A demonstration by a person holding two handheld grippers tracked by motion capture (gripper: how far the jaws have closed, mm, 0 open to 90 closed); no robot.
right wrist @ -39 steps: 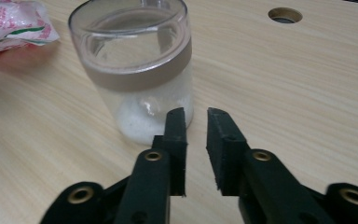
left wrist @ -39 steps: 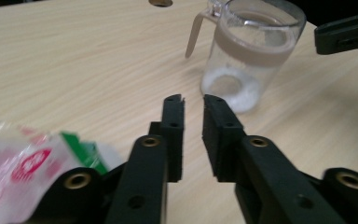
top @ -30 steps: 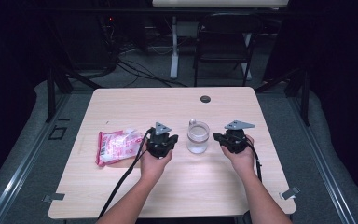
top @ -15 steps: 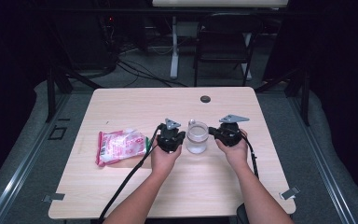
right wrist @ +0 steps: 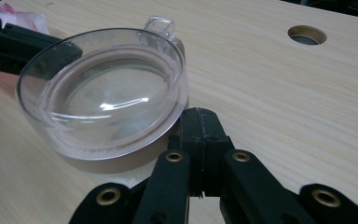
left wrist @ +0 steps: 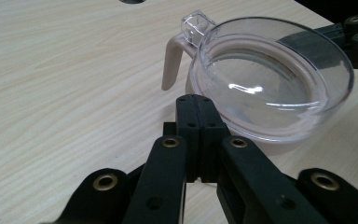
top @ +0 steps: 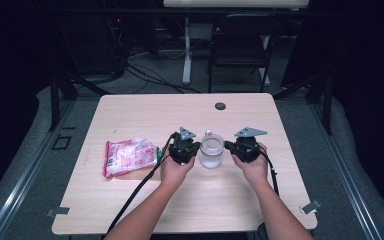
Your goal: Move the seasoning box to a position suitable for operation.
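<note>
1. Step in hand, as I judge it: both tools are closing in on the jug from opposite sides, likely to steady it or work the lid.
2. Left tool: jaws clenched together, gripping nothing. In the left gripper view its tip sits just beside the jug's near wall, below the lid rim; contact cannot be told.
3. Right tool: jaws also clenched and empty. In the right gripper view the tip sits just beside the jug's base, under the overhang of the lid.
4. To do it well: both tools must spread their jaws before any grip is possible. One should take the handle or the body to hold the jug still; the other should catch the clear tab at the lid's edge. Keep the side pressure even, since the jug looks light and may slide on the smooth desk.
5. Location: the jug stands upright near the middle of the desk, between the two tools, well away from every edge.
6. Look: small clear body, pale beige handle and base band, and a clear round domed lid that reflects the light. Contents cannot be told.
7. Pink packet lies toward the desk's left edge, apart from the jug.
</note>
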